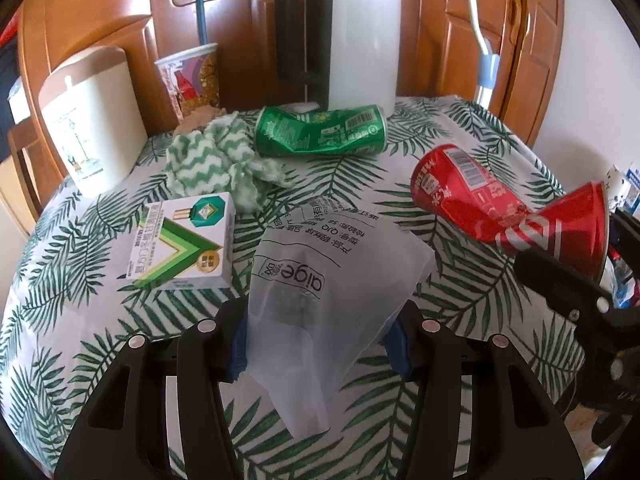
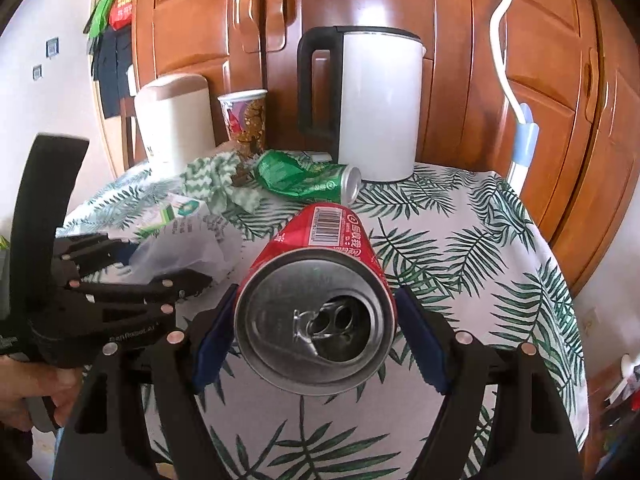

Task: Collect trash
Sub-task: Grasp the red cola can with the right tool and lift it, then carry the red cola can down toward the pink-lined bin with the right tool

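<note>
Left gripper (image 1: pixel 320 344) pinched a clear plastic bag (image 1: pixel 332 280) between its blue pads, bag lifted over the leaf-print tablecloth (image 1: pixel 460 152). Right gripper (image 2: pixel 316 332) clamped a dented red can (image 2: pixel 316 304) by its sides, opened top facing the camera. Crushed green can (image 1: pixel 320 132) lay on its side just before the white kettle (image 1: pixel 360 32), beside a green-striped cloth (image 1: pixel 216 160). Small box (image 1: pixel 180 244) sat near the bag.
</note>
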A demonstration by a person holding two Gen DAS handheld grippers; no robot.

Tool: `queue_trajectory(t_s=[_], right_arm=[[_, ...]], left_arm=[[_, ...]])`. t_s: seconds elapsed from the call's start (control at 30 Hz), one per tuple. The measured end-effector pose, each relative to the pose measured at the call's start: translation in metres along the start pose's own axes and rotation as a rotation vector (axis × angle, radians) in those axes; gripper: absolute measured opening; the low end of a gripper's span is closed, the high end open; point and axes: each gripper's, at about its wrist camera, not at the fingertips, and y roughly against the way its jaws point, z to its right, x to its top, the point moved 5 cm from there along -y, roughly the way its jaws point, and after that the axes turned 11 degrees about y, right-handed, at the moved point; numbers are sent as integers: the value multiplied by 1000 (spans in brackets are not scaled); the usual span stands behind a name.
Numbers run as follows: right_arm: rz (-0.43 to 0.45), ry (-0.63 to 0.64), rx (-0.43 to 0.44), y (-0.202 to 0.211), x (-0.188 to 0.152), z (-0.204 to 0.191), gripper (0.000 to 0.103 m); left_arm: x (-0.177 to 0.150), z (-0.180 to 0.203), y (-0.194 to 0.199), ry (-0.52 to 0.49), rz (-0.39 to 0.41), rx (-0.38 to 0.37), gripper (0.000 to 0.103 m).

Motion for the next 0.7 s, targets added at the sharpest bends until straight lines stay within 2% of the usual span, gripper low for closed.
queue_trajectory(t_s=[0.4,0.7], right_arm=[[20,28,-6,18,7,-10,76],[26,62,25,46,-9,-36,76]], left_arm=[[-5,-3,22,5,26,-7,52],[-31,-9,60,-12,40,-12,52]])
